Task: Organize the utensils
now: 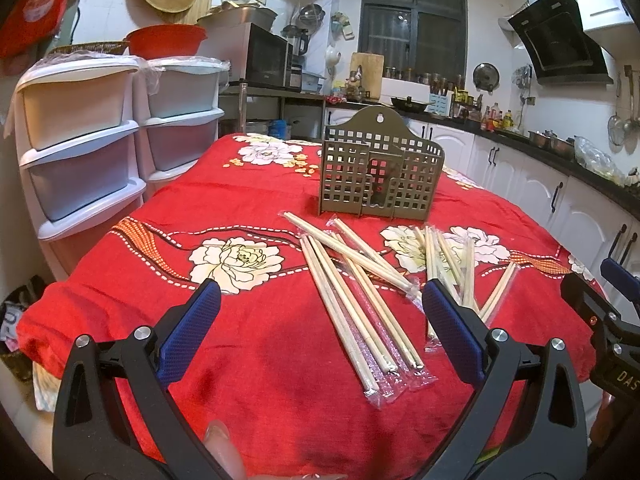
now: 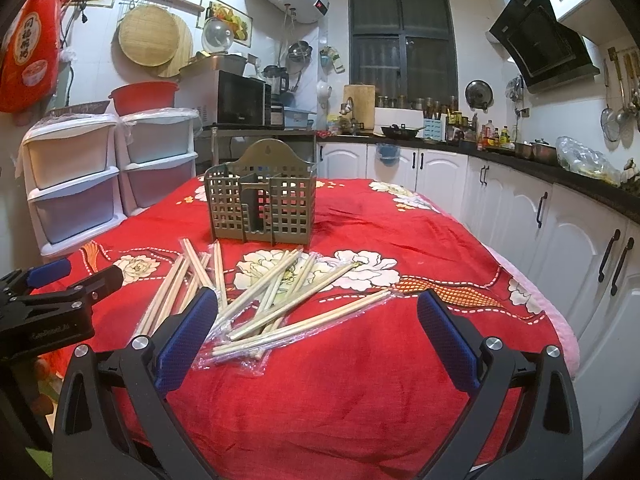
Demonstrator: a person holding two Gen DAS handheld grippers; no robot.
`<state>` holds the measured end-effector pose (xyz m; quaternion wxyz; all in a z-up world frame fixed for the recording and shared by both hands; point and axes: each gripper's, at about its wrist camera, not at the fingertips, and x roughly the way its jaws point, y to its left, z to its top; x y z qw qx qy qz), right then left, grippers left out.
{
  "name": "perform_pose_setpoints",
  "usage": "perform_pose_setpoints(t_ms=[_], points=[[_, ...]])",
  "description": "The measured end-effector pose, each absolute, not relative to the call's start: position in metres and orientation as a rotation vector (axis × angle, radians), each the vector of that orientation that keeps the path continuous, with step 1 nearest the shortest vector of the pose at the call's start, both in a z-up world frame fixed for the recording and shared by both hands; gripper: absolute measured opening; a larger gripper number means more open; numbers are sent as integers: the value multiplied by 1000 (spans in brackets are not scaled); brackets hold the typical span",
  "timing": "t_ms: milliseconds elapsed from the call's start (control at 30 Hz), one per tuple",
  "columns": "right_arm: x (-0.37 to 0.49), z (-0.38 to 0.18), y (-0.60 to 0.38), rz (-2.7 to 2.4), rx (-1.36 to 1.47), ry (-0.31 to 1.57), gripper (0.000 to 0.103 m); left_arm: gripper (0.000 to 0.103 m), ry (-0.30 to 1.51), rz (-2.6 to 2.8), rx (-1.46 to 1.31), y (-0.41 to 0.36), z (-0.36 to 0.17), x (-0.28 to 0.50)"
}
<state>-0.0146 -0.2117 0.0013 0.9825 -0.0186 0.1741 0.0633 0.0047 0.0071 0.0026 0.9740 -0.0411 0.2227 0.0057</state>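
Observation:
Several pairs of wooden chopsticks in clear plastic wrappers lie scattered on the red flowered tablecloth. Behind them stands an olive perforated utensil holder, upright and with nothing showing inside. My left gripper hovers open above the near edge of the table, the chopsticks between and beyond its blue-padded fingers. My right gripper is open too, just right of the pile, holding nothing. Each gripper shows at the edge of the other view: the right one, the left one.
White plastic drawer units stand left of the table. White cabinets and a dark counter crowded with kitchenware run along the right. The table's right edge drops off near the cabinets. A fingertip shows at the bottom of the left wrist view.

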Motion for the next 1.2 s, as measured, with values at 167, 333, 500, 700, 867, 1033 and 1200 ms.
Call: perform_pose_setpoints(t_ms=[167,333,500,700,867,1033,1200], points=[[-10,3,-211,143,-43,359,97,92,456,19,-89,9,-1,7],[-1,1,-204,167,-56,377,97,92,471,33,-109,17,-3,12],[15,0,-198,200,-70,421,97,92,500,77,-139,34,-3,23],[40,0,-185,272,-88,478,97,92,569,104,-170,51,-3,45],[62,0,-177,322,-69,533,97,92,629,81,-196,61,-4,64],[83,-1,-171,337,-81,572,97,92,690,43,-211,65,-2,85],[109,-1,-170,342,-72,616,93,92,682,-24,-276,73,8,107]])
